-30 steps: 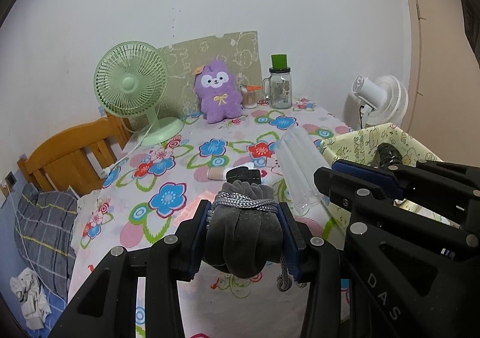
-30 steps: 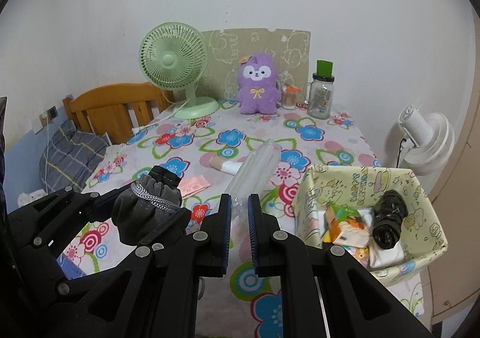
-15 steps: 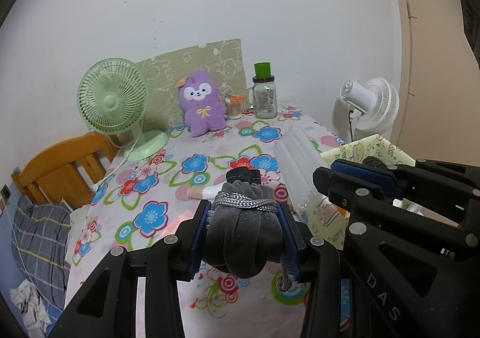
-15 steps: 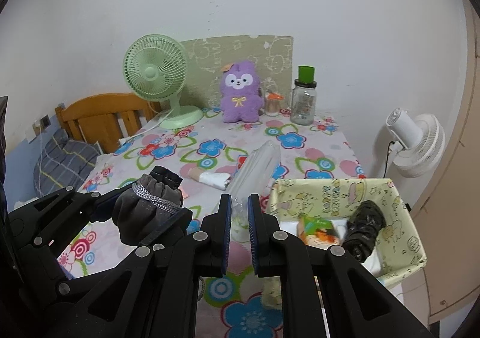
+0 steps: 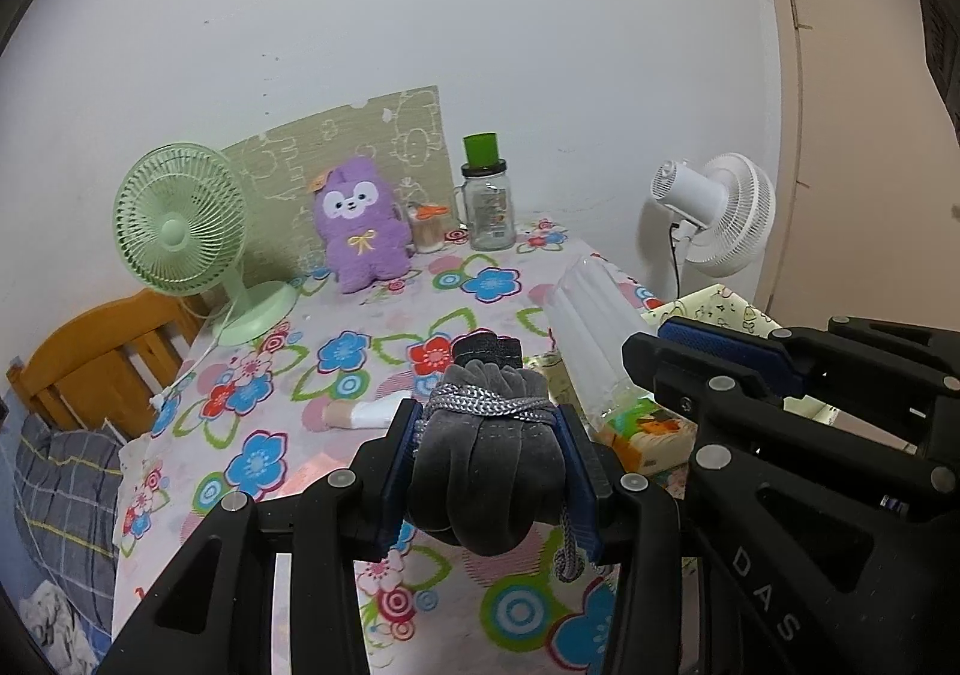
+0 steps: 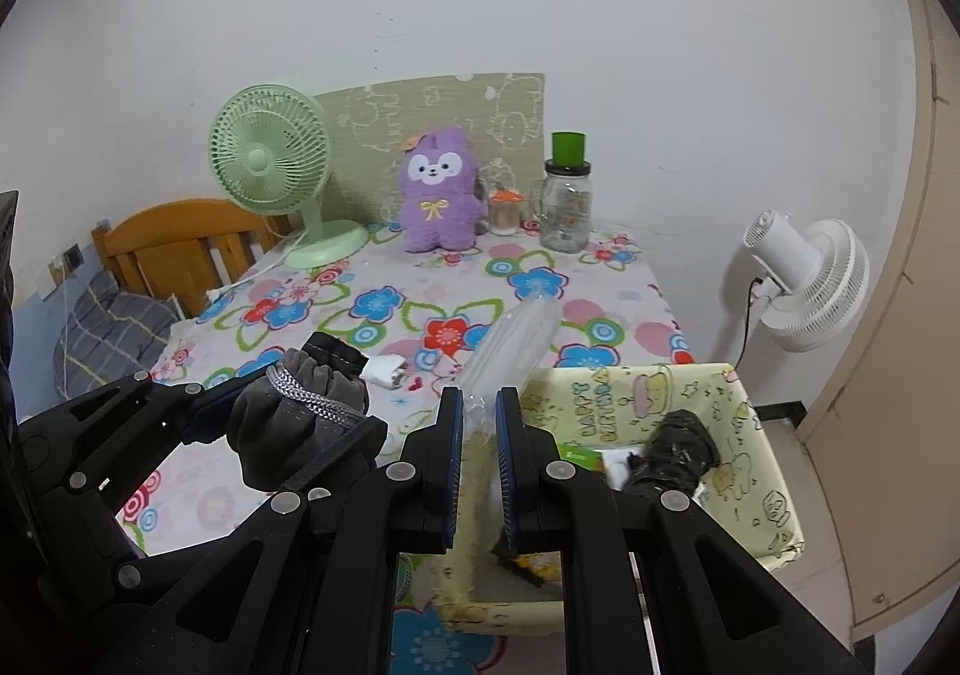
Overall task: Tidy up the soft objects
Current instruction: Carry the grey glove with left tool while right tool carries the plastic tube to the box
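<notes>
A grey velvet drawstring pouch [image 5: 486,471] sits squeezed between the blue pads of my left gripper [image 5: 487,417], held above the flowered tablecloth [image 5: 360,351]. In the right wrist view the same pouch [image 6: 288,423] hangs at the lower left. My right gripper [image 6: 478,405] is shut on the end of a long clear plastic bag [image 6: 516,339], which sticks out forward over the table. Just below and to the right of it stands a yellow-green fabric box [image 6: 762,471] holding a black bundle [image 6: 675,447] and some packets. A purple plush toy [image 6: 441,201] sits upright at the back.
At the back of the table stand a green desk fan [image 6: 270,165], a glass jar with a green lid [image 6: 567,207] and a small cup. A white fan [image 6: 804,279] stands off the table's right edge. A wooden bed frame [image 6: 174,243] and pillow lie left.
Both grippers have travelled together to the right with their loads. The fabric box has slid from the right side of the right wrist view to just under the right fingers.
</notes>
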A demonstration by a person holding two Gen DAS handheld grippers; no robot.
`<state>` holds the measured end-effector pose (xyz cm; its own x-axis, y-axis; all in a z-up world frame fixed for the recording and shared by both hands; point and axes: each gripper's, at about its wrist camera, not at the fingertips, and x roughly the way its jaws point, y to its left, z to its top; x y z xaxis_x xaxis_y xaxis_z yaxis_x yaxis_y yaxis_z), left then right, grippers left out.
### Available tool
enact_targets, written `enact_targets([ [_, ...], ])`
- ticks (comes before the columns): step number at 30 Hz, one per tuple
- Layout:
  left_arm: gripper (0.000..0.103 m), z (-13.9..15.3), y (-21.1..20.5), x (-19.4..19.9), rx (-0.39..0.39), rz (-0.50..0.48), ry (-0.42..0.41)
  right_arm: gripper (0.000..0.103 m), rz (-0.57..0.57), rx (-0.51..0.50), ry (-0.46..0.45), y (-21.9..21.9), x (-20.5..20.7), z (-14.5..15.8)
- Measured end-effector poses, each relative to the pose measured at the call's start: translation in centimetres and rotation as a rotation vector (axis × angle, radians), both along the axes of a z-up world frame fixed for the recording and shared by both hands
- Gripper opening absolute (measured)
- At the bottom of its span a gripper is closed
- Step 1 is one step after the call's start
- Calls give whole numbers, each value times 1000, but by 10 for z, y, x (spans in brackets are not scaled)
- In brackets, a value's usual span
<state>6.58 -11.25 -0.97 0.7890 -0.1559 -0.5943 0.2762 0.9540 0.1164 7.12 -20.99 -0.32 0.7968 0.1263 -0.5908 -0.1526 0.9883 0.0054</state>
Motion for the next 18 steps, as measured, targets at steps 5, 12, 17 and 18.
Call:
enact_targets([
  [5, 45, -3, -15, 4, 7, -15, 6, 13, -23, 1, 8, -14, 3, -3],
  [12, 45, -7, -35, 10, 9, -47, 18, 10, -56, 4, 20, -33, 4, -8],
  [17, 45, -15, -50, 14, 23, -75, 37, 10, -79, 27, 48, -49, 6, -17],
  [18, 45, -16, -53, 14, 26, -79, 39, 11, -81, 30, 54, -52, 6, -18],
])
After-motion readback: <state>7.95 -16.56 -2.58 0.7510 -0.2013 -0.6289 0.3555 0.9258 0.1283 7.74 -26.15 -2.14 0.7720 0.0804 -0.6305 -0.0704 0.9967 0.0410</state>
